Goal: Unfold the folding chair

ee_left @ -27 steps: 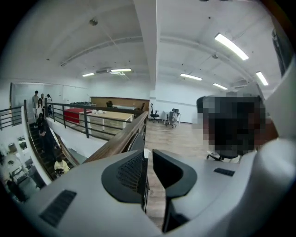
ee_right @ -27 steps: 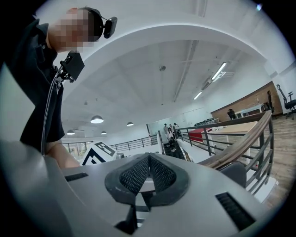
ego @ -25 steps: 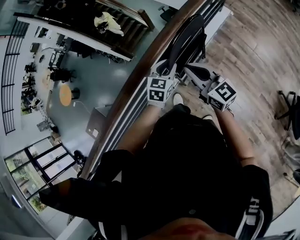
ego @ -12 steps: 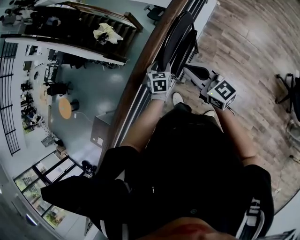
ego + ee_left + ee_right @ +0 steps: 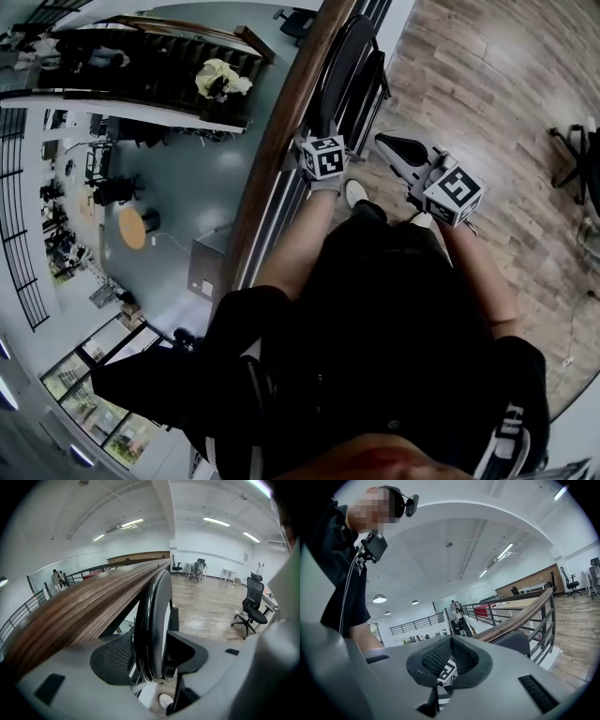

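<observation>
Below both grippers, wood floor (image 5: 487,94). Long wooden handrail (image 5: 281,141) just left of the left gripper (image 5: 151,654), running on ahead of it. Folding chair (image 5: 152,616) folded flat, upright against the railing, straight ahead of the left gripper and just left of the right gripper (image 5: 449,654). Left gripper: jaws spread wide, just been opening, black chair rim between them, pads not pressing on it. Right gripper: jaws closed together, nothing held. White shoe (image 5: 355,194) on the floor below, between the two grippers.
</observation>
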`<state>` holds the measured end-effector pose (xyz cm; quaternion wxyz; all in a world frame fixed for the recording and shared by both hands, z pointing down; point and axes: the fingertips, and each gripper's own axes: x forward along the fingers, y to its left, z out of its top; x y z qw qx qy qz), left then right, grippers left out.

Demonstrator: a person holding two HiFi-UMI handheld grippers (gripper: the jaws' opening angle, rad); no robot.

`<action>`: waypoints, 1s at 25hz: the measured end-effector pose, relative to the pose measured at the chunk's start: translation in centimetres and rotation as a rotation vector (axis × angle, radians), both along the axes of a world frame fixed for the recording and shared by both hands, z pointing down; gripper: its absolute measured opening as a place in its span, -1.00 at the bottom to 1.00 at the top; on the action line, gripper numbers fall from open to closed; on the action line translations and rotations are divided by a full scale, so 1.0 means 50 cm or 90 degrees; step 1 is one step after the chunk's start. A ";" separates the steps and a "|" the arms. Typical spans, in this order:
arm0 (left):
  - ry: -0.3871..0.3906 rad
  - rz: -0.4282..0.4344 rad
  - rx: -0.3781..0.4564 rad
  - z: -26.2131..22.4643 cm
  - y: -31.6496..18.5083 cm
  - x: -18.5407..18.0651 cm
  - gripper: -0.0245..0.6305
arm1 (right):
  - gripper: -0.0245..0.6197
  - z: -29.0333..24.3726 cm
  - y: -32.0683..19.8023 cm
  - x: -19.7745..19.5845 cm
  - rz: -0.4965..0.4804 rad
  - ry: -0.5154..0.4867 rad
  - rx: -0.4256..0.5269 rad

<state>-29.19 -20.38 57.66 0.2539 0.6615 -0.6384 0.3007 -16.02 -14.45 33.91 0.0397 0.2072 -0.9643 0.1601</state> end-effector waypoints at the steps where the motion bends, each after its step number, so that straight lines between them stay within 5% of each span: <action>1: 0.002 -0.006 0.001 0.005 -0.001 -0.002 -0.29 | -0.90 0.001 0.003 0.002 0.005 0.001 -0.003; 13: -0.001 0.020 0.045 0.017 -0.015 -0.002 -0.38 | -0.90 0.020 0.024 0.016 0.010 0.008 -0.015; 25: 0.043 0.081 0.028 0.009 -0.007 0.023 -0.47 | -0.90 0.065 0.017 0.042 0.055 -0.001 -0.084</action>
